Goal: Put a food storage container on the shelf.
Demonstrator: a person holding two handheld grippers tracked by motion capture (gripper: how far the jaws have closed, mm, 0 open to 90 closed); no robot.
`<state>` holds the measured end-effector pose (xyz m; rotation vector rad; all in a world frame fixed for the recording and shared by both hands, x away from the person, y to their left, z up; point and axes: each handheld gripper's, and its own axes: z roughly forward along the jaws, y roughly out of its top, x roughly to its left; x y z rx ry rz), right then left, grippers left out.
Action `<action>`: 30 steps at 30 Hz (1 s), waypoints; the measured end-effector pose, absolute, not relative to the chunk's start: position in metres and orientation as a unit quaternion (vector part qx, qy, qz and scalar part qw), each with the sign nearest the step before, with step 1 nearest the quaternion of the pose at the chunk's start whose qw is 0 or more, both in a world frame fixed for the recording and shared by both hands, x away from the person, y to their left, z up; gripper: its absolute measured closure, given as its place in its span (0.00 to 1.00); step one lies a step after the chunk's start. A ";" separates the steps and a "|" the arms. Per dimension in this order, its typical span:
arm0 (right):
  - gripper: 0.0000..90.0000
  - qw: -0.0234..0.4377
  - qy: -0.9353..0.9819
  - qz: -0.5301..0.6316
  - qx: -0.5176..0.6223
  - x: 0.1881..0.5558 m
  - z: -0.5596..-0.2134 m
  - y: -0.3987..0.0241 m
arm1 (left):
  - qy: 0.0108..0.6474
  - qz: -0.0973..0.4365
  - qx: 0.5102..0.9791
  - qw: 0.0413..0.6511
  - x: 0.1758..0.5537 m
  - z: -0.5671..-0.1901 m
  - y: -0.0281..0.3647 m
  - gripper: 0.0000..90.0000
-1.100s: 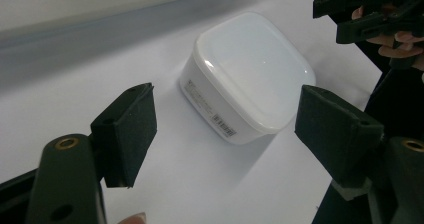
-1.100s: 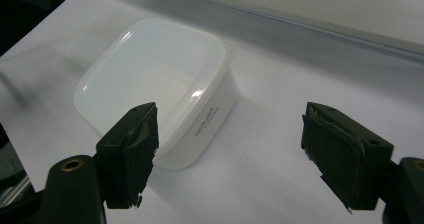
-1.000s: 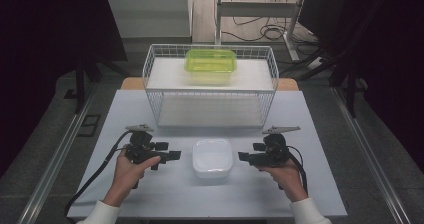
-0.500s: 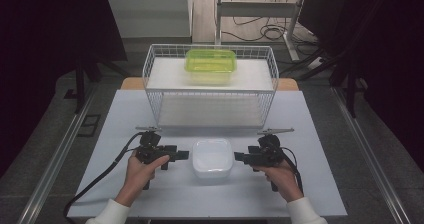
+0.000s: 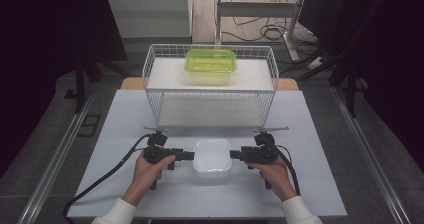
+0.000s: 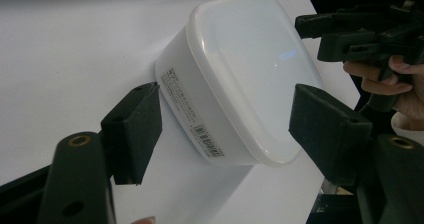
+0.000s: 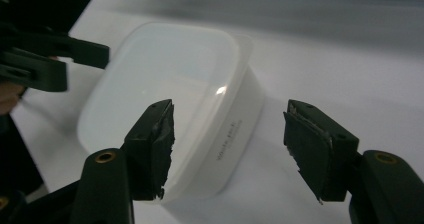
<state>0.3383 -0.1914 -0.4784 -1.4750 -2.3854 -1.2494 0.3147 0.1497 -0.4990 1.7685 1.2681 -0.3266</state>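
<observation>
- Fingers of the left gripper stand apart on either side of the white lidded container, with daylight between each pad and its wall; the jaws have just been closing, the container between them but not pressed.
- Fingers of the right gripper are likewise apart, one pad over the lid's near edge and the other out beyond the side wall, neither pressing; these jaws too have just been closing with the container's end between them.
- Seen from the high view, the white lidded container sits flat on the white table towards its near edge, lid on.
- From the container, the left gripper lies at 9 o'clock and the right gripper at 3 o'clock, both level and pointing inward at it.
- At 12 o'clock from the container stands a white wire basket with a flat white top.
- On that top, towards its far edge, rests a green lidded box, well apart from the white one.
</observation>
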 end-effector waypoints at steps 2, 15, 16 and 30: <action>0.44 0.049 -0.770 -0.412 -0.484 0.340 -0.480 -0.191 | 0.517 -0.140 0.713 0.454 0.316 -0.502 0.148 0.34; 0.57 0.091 -0.759 -0.414 -0.495 0.347 -0.486 -0.190 | 0.523 -0.185 0.691 0.463 0.321 -0.511 0.144 0.57; 0.59 0.096 -0.757 -0.416 -0.495 0.348 -0.487 -0.190 | 0.525 -0.189 0.688 0.464 0.321 -0.511 0.143 0.60; 0.76 0.162 -0.730 -0.422 -0.512 0.349 -0.492 -0.194 | 0.527 -0.192 0.685 0.465 0.319 -0.511 0.143 0.75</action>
